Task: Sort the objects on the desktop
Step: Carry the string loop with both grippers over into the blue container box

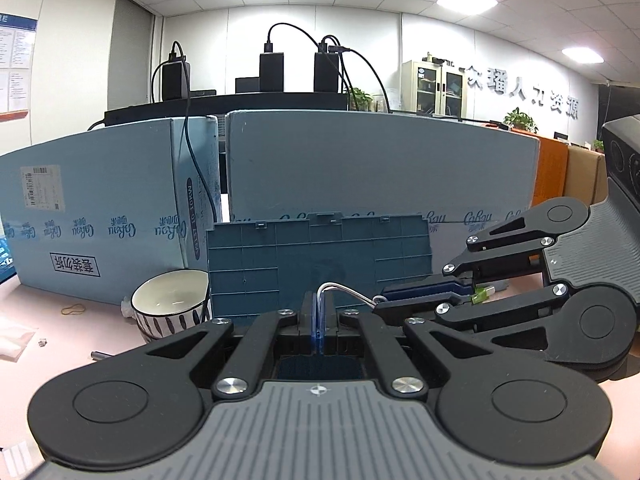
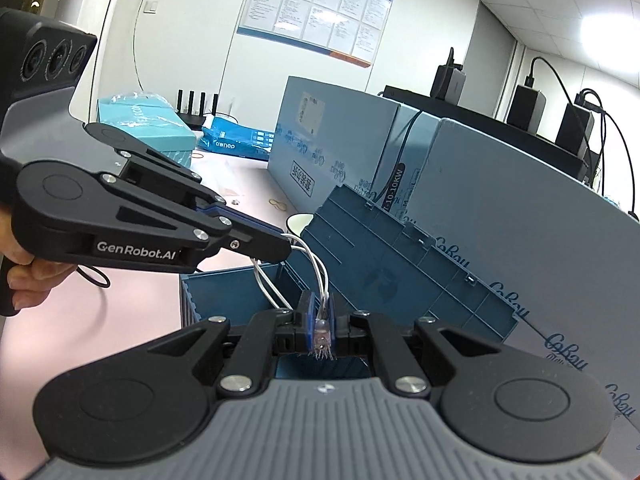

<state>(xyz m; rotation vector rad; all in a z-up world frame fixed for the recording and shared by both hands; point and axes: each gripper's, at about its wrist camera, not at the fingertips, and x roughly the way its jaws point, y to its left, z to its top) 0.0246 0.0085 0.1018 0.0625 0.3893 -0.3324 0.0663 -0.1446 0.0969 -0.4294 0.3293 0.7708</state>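
- Left wrist view: left tongs (image 1: 319,312) pressed together, pinching a thin white cable (image 1: 346,291) between the blue pads.
- The cable arcs from those pads rightward to the right tongs (image 1: 382,300), which come in from the right edge, also closed on it.
- A small green piece (image 1: 482,294) sits further back between the right tongs' fingers; too small to identify.
- Directly behind both tongs: a blue-grey plastic box with its ribbed lid (image 1: 320,264) standing open and upright.
- Left of the lid, a white bowl (image 1: 170,308) with dark stripes stands on the pink counter (image 1: 60,344). A rubber band (image 1: 73,311) lies near it.
- Large light-blue cartons (image 1: 360,168) stand behind the box.

- Right wrist view: right tongs (image 2: 320,312) clamped on the cable's clear end piece (image 2: 321,334); bare wire strands stick out toward the camera.
- White cable loops (image 2: 316,268) rise from the pads and run to the left tongs (image 2: 286,246), shut on the other part.
- The cable hangs above the open blue box (image 2: 240,292), whose lid (image 2: 400,264) leans back against the cartons (image 2: 520,220).
- A bare hand (image 2: 24,280) grips the left handle at the left edge.
- Bowl rim (image 2: 298,222) is just visible behind the left tongs.
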